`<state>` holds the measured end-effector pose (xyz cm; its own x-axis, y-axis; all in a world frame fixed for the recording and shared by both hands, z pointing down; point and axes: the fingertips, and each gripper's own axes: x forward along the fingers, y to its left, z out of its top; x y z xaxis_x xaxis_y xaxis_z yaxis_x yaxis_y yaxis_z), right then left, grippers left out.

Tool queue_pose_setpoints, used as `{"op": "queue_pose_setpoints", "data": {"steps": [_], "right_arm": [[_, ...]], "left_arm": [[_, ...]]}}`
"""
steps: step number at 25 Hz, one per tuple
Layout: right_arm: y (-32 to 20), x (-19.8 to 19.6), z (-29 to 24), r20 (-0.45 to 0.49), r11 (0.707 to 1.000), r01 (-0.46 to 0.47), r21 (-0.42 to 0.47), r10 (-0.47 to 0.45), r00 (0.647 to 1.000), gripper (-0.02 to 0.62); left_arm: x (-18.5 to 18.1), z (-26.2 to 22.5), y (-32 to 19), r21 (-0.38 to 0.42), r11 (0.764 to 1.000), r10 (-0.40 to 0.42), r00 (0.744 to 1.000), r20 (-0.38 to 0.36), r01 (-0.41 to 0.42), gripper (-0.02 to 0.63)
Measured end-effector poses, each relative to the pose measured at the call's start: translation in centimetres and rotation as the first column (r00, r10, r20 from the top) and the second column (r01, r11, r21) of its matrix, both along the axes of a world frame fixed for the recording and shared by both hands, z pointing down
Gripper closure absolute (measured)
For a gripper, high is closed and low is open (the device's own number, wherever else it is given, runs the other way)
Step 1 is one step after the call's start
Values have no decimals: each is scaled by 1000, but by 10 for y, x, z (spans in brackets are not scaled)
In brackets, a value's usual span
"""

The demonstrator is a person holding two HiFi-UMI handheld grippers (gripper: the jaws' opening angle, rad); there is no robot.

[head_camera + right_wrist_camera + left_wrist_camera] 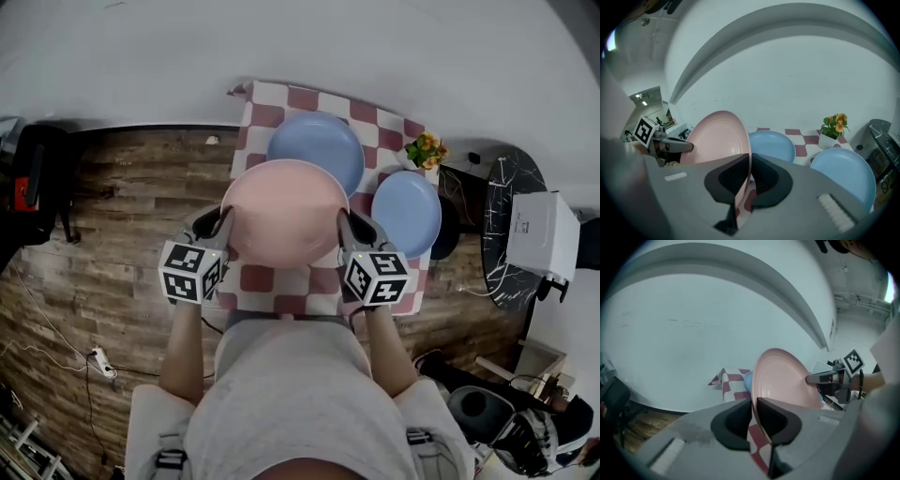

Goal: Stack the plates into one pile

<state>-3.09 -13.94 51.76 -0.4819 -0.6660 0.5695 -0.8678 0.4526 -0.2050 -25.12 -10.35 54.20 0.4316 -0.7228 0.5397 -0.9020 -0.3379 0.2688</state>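
Pink plate, smooth with a ringed rim, held above checkered-cloth surface. Left hand-held gripper and right hand-held gripper clamp its opposite edges. On the surface: far blue plate, right blue plate, flower pot at a corner.

Near plate is before far plate, left of right plate.

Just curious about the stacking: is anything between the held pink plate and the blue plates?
Nothing visible does. The left gripper and right gripper hold the pink plate by its rim; the far blue plate and the right blue plate both lie bare.
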Motion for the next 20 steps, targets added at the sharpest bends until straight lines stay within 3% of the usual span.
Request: {"op": "queue_pose_setpoints", "data": {"steps": [9, 20], "right_arm": [[-29, 42, -36, -9, 988, -122, 94, 123, 992, 577], [-92, 66, -39, -28, 991, -86, 100, 89, 996, 578]], "left_arm": [[39, -26, -54, 69, 991, 112, 993, -19, -111, 565], [65, -28, -116, 34, 991, 128, 992, 5, -128, 561]]}}
